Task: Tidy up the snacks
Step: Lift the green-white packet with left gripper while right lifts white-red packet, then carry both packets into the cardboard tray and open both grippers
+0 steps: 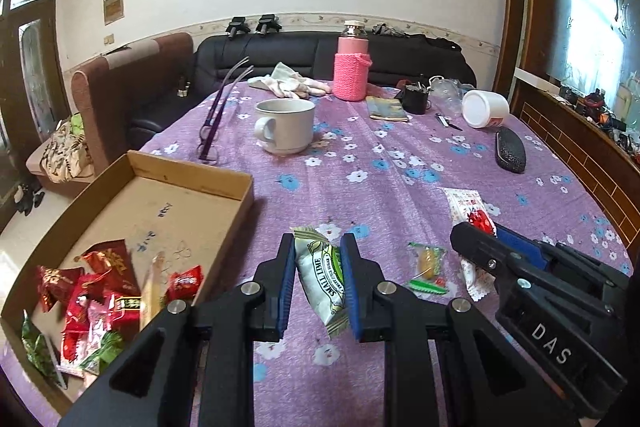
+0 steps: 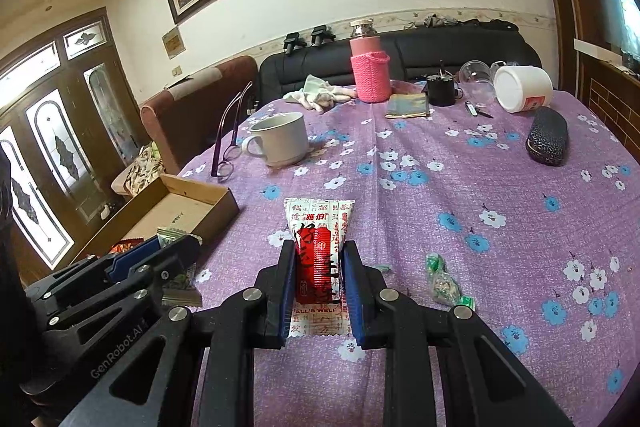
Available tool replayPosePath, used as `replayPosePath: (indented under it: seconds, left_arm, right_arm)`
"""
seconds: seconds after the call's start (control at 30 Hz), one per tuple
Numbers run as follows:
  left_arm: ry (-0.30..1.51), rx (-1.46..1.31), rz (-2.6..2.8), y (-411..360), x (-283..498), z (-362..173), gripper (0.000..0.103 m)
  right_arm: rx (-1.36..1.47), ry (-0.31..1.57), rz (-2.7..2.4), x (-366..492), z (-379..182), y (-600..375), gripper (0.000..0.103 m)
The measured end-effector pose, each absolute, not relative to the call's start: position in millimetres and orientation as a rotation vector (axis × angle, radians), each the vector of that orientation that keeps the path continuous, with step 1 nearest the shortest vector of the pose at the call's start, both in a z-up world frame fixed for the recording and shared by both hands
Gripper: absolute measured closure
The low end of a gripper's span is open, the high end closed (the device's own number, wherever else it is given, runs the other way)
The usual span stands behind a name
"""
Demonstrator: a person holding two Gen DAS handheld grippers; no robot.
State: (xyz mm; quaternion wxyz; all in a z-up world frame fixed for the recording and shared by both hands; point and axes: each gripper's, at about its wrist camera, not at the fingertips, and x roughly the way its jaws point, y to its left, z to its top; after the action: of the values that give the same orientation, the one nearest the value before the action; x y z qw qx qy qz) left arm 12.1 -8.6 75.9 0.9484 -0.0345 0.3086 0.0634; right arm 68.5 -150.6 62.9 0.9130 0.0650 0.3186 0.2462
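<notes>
My left gripper [image 1: 318,247] is shut on a white and green snack packet [image 1: 322,277], just right of the cardboard box [image 1: 236,183]. The box holds several red and green snack packets [image 1: 96,299] at its near end. My right gripper [image 2: 316,255] is shut on a white and red snack packet [image 2: 318,227]; both also show in the left wrist view, the gripper [image 1: 476,239] and its packet [image 1: 466,205]. A small yellow and green candy [image 1: 428,263] lies between the grippers. A green candy [image 2: 442,281] lies right of my right gripper.
On the purple flowered tablecloth [image 1: 400,187] stand a white mug [image 1: 286,125], a pink knitted bottle [image 1: 352,63], purple glasses [image 1: 218,123], a dark glasses case [image 1: 510,149], a tipped white tub [image 1: 484,109], gloves [image 1: 288,83] and small clutter. Sofas stand behind the table.
</notes>
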Motion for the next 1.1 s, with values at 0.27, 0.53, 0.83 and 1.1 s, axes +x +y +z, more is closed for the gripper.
replayPosePath:
  seconds: [0.27,0.53,0.83,1.1]
  left_arm:
    - [0.625,-0.066,0.147,-4,3,76,0.082]
    - [0.624,-0.075,0.166,2,-4,77,0.082]
    - [0.606,-0.103,0.193,22,-18,84,0.081]
    - [0.580,-0.195,0.268,80,-45,90,0.081]
  right_arm:
    - [0.107,0.658,0.545,63,61,-141,0.078]
    - [0.085,0.655,0.577,57,61,-134,0.078]
    - [0.064,0.661,0.594,55,58,-128,0.078]
    - [0.052,0.680,0.599,56,52,-124,0.078]
